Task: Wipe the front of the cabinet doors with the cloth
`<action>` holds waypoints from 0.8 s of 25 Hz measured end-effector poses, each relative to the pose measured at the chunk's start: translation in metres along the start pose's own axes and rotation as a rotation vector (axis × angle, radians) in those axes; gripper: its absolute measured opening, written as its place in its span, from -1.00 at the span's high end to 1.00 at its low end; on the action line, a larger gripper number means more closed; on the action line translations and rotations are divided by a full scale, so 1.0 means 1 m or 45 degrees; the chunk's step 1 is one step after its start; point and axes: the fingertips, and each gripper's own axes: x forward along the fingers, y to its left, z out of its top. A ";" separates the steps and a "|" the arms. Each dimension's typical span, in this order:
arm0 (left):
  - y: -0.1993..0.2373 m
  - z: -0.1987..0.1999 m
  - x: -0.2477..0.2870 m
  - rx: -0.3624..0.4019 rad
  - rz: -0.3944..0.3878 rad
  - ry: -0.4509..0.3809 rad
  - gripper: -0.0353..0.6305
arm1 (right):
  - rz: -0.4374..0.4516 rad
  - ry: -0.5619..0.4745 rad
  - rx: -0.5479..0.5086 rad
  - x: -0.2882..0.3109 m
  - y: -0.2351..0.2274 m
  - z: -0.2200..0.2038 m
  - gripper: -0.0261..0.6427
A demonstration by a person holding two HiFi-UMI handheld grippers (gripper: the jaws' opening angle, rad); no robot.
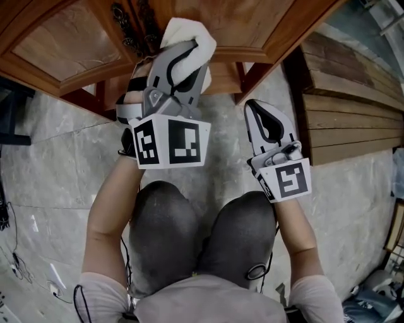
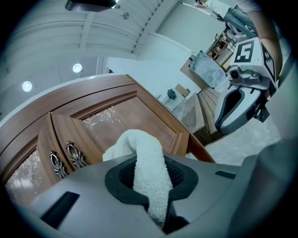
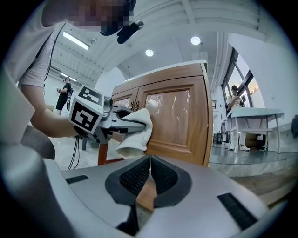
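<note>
My left gripper [image 1: 184,52] is shut on a white cloth [image 1: 184,33], holding it against the lower part of the right wooden cabinet door [image 1: 265,19]. In the left gripper view the cloth [image 2: 145,162] runs up between the jaws toward the door panel [image 2: 135,116], beside the metal handles [image 2: 74,154]. My right gripper [image 1: 264,120] hangs shut and empty below the cabinet's right corner. The right gripper view shows the cloth [image 3: 137,130] touching the door [image 3: 172,116], with the left gripper [image 3: 125,118] behind it.
The cabinet stands on wooden legs [image 1: 249,79] over a grey marble floor [image 1: 57,151]. Stacked wooden planks [image 1: 353,107] lie to the right. A white table [image 3: 258,116] and people stand in the background. Cables [image 1: 16,265] trail at the left.
</note>
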 end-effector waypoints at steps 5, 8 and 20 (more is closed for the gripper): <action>-0.017 0.016 0.021 0.002 -0.032 -0.021 0.68 | -0.024 0.007 0.009 -0.011 -0.016 -0.011 0.81; -0.029 0.025 0.034 0.007 -0.050 -0.031 0.68 | -0.034 0.009 0.018 -0.017 -0.023 -0.018 0.81; -0.077 0.051 0.078 0.045 -0.131 -0.043 0.68 | -0.089 0.005 0.093 -0.042 -0.059 -0.051 0.81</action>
